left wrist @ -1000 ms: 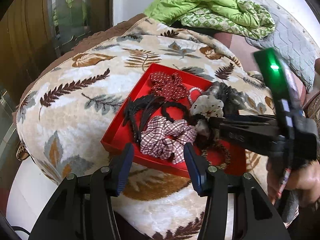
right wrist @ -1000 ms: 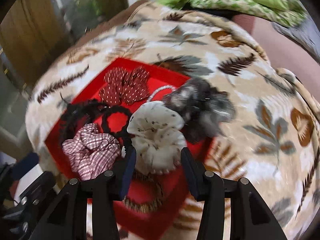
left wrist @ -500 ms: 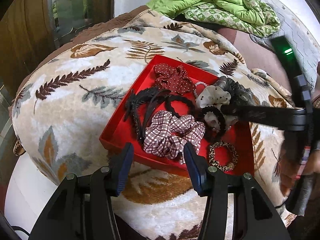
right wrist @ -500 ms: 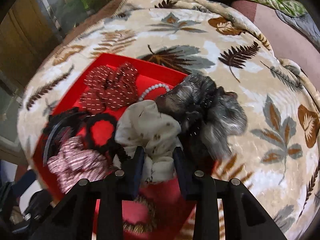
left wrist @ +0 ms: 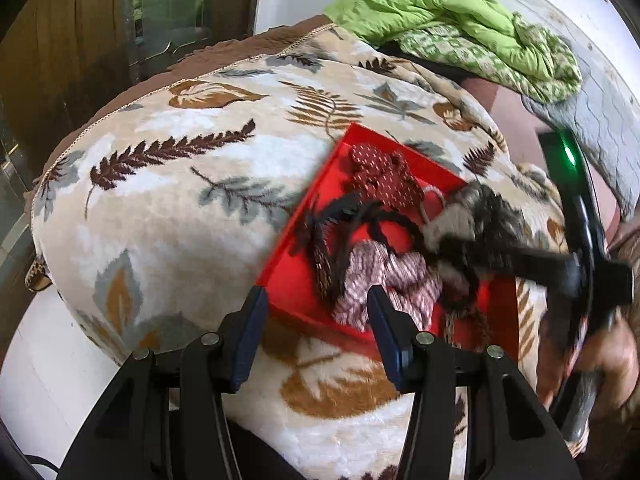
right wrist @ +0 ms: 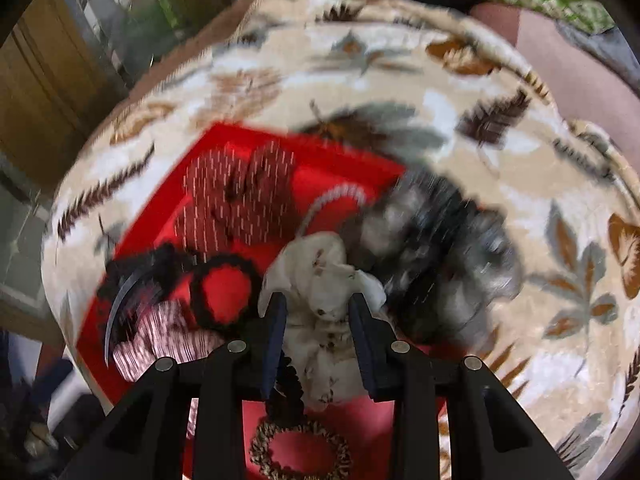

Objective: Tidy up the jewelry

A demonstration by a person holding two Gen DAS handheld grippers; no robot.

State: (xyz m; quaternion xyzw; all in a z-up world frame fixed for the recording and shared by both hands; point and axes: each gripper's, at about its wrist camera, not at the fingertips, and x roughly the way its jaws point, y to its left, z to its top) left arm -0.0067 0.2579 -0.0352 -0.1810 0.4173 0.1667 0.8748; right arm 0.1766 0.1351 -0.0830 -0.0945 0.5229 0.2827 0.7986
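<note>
Right hand-held gripper (right wrist: 316, 312) clamps cream scrunchie (right wrist: 320, 280); grey scrunchie (right wrist: 440, 256) crowds beside; left (left wrist: 316, 312) open.

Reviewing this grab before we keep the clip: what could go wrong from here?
1. The cream scrunchie between the right gripper jaws presses against the grey scrunchie; lifting may drag it out of the red tray.
2. A black hair tie lies under the cream one and could snag.

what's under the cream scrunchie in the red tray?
A black hair tie sticks out beneath the cream scrunchie; below that lies red tray floor. Anything else under it is covered.
</note>
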